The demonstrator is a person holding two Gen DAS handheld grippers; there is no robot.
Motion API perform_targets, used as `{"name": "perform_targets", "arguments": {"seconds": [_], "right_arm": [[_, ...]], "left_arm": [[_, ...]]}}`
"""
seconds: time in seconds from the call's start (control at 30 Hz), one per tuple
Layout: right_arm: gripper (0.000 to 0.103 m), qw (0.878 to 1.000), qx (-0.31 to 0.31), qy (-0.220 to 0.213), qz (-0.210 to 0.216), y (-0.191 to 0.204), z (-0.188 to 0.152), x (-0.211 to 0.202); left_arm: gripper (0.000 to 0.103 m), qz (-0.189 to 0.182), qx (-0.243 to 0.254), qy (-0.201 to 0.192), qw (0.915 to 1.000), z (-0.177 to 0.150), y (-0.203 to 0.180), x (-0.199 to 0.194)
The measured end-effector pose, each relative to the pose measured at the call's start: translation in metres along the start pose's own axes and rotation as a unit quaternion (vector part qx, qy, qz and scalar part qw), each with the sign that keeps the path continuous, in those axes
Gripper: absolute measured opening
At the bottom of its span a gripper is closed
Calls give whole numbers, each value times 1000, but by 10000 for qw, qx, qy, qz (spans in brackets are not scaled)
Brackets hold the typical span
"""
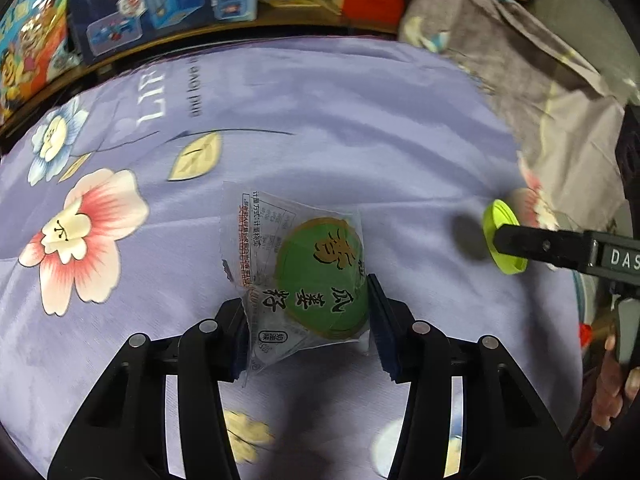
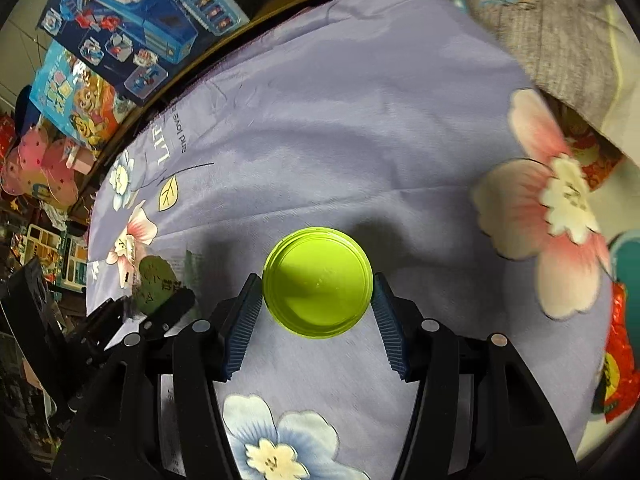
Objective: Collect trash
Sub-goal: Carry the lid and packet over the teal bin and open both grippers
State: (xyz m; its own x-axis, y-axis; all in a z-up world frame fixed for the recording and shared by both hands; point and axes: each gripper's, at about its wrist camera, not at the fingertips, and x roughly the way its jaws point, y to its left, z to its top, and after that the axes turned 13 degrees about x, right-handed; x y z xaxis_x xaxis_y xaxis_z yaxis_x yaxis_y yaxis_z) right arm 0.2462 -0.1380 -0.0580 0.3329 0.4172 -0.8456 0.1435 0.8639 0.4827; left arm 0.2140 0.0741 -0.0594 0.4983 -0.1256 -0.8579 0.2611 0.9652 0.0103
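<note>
A clear snack wrapper with a green round label (image 1: 316, 276) sits between the pads of my left gripper (image 1: 307, 316), which is shut on it just above the purple flowered bedsheet (image 1: 320, 120). My right gripper (image 2: 318, 308) is shut on a lime-green plastic lid (image 2: 318, 282), pads touching both its sides, and holds it over the sheet. The lid (image 1: 502, 236) and a right finger (image 1: 540, 246) show at the right of the left wrist view. The wrapper (image 2: 154, 280) and left gripper show at the left of the right wrist view.
A grey flowered quilt (image 1: 520, 60) is bunched at the far right of the bed. Toy boxes (image 1: 160, 0) stand beyond the bed's far edge. A red snack bag (image 2: 618, 364) lies at the right edge. The person's hand (image 1: 612, 388) shows at lower right.
</note>
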Motion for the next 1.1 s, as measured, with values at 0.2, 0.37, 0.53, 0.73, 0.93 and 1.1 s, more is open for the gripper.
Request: {"name": "perform_targets", "arguments": {"seconds": [0.2,0.37,0.53,0.73,0.93,1.1], "right_arm": [[54,9995,187,-242,57,-32,-8,-36],[54,9983,361,-439,104,-63,-16,-65],[54,9960,591,-659,159,-100,-22,-95],[54,9916,882,-925,177,-146,-28,-129],[54,9863,1201,-1117,171,-192,-30,-155],[54,9817,1450,-1224,137,-229,-31,-171]], "left_arm": [[51,-146,366,-95,9992,1,-49,-17],[51,-250,715,-165,9970,4,-97,-27],[51,-372,1051,-252,9934,8,-144,-38],[52,-536,1463,-292,9874,15,-202,-41],[52,-680,1801,-245,9810,19,-250,-37],[52,-777,2044,-191,9756,23,-286,-31]]}}
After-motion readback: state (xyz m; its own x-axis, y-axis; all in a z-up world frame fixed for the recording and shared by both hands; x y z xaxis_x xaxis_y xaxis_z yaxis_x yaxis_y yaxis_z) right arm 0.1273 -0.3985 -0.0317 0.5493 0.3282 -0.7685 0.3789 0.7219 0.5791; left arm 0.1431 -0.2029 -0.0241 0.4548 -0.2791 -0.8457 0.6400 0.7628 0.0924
